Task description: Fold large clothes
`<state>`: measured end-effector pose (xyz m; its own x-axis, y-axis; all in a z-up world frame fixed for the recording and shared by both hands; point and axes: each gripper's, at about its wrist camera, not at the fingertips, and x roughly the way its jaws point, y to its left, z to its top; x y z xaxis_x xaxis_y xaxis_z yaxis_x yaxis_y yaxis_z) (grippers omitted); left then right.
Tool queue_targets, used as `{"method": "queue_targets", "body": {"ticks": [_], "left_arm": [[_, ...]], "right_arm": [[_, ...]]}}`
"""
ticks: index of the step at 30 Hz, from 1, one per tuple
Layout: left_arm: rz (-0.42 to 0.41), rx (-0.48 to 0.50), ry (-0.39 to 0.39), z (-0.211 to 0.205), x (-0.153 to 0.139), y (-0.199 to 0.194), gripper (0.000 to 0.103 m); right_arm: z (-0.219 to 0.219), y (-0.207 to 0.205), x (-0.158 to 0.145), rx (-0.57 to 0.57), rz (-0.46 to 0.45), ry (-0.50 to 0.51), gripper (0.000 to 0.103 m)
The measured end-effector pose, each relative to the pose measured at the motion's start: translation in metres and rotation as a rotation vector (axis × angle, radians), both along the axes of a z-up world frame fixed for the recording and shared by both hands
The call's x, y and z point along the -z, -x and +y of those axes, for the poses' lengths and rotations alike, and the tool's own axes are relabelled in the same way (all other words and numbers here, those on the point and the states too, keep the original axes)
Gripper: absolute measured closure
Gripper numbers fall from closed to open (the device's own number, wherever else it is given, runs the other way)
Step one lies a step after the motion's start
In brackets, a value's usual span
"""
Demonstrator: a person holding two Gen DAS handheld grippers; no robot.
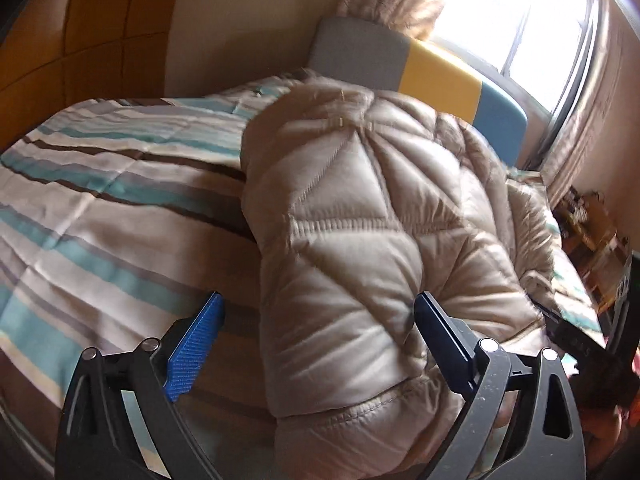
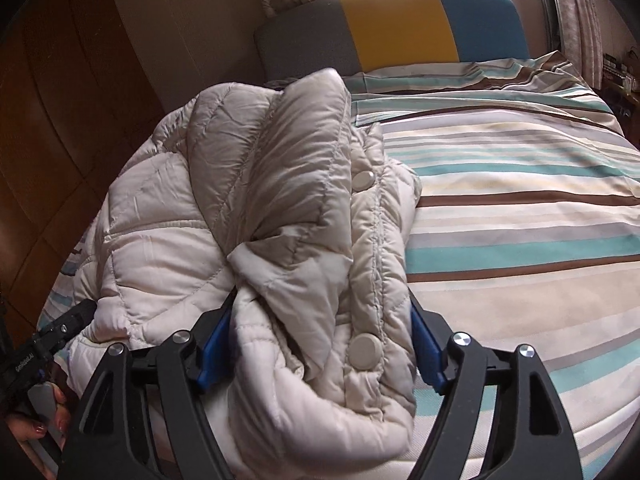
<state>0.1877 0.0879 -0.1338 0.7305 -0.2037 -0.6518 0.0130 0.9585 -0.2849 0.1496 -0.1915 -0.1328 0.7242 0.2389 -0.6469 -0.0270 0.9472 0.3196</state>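
I see the beige puffer jacket (image 1: 360, 220) folded on the striped duvet (image 1: 100, 184). My left gripper (image 1: 320, 320) gapes released; my right gripper (image 2: 320, 320) straddles the jacket's edge at 6 o'clock, whether gripping I cannot tell.

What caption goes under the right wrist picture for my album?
Puffy coat bunched between the right gripper on a striped bed.

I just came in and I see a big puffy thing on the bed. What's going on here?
A person is folding a puffy beige coat on a striped bed, using a gripper in each hand. The coat is already bunched into a bundle. The left gripper is wide open, with the coat's end between its fingers but not squeezed. The right gripper sits around the snap-button edge, its blue pads against the fabric; how tightly it grips is unclear.
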Motion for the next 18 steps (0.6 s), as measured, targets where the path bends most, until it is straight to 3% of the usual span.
{"method": "queue_targets", "body": {"ticks": [5,8,11,16,18], "left_arm": [[-0.061,-0.073,-0.005,0.008,-0.032,-0.012,0.006],[-0.073,-0.080,-0.026,0.001,-0.047,-0.033,0.006],[-0.072,-0.071,-0.075,-0.013,-0.058,-0.060,0.006],[-0.040,-0.005,-0.200,-0.049,-0.057,-0.110,0.006],[-0.021,0.029,-0.288,-0.063,-0.045,-0.125,0.006]], "right_arm": [[-0.009,0.004,-0.046,0.052,-0.136,-0.001,0.028],[0.006,-0.020,-0.070,0.015,-0.159,-0.005,0.031],[0.032,-0.058,-0.081,-0.049,-0.132,0.060,0.043],[0.056,-0.118,-0.062,-0.083,-0.053,0.183,0.070],[0.052,-0.134,-0.040,-0.064,0.013,0.190,0.070]]}}
